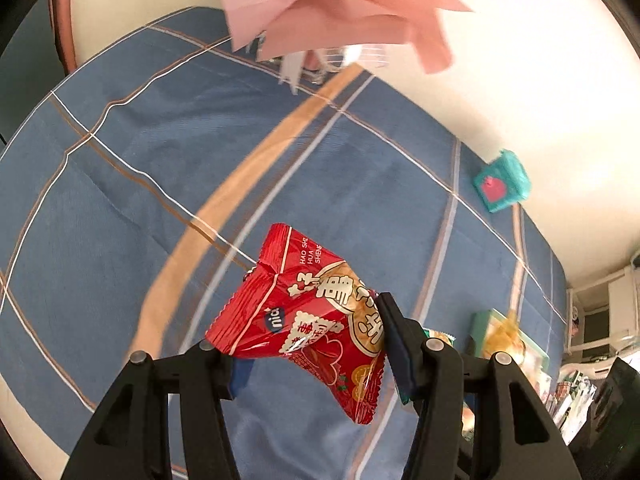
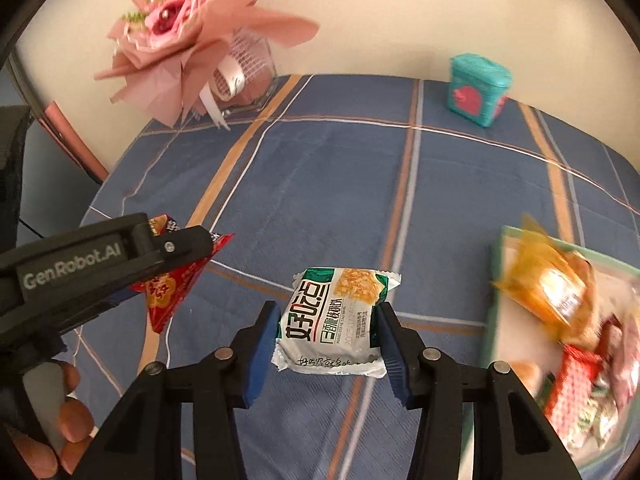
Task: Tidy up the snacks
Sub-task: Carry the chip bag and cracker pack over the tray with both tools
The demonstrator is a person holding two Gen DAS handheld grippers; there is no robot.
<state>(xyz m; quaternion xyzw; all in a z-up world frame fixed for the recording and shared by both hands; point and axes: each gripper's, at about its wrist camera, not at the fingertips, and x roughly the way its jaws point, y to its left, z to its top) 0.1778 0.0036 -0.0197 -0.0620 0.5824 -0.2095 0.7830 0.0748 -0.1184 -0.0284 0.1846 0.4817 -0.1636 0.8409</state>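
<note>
A: Snacks are up in both grippers. The left gripper (image 1: 308, 344) pinches a red packet (image 1: 308, 320) by its lower part, so the packet hangs clear of the table (image 1: 120, 200).

B: And the right gripper (image 2: 326, 340)?

A: Its blue pads sit against both sides of a white-and-green packet (image 2: 336, 320), clamped on it flat and label-up. It looks lifted, though I can't be sure it is off the cloth.

B: Where would they go?

A: Probably the tray (image 2: 496, 280) at the right edge, which already holds an orange packet (image 2: 552, 292) and other wrappers. Side grips leave each packet's underside free for setting down.

B: Anything in the way?

A: The teal tin (image 2: 478, 90) and bouquet (image 2: 180, 36) stand far back by the wall, well apart.
</note>
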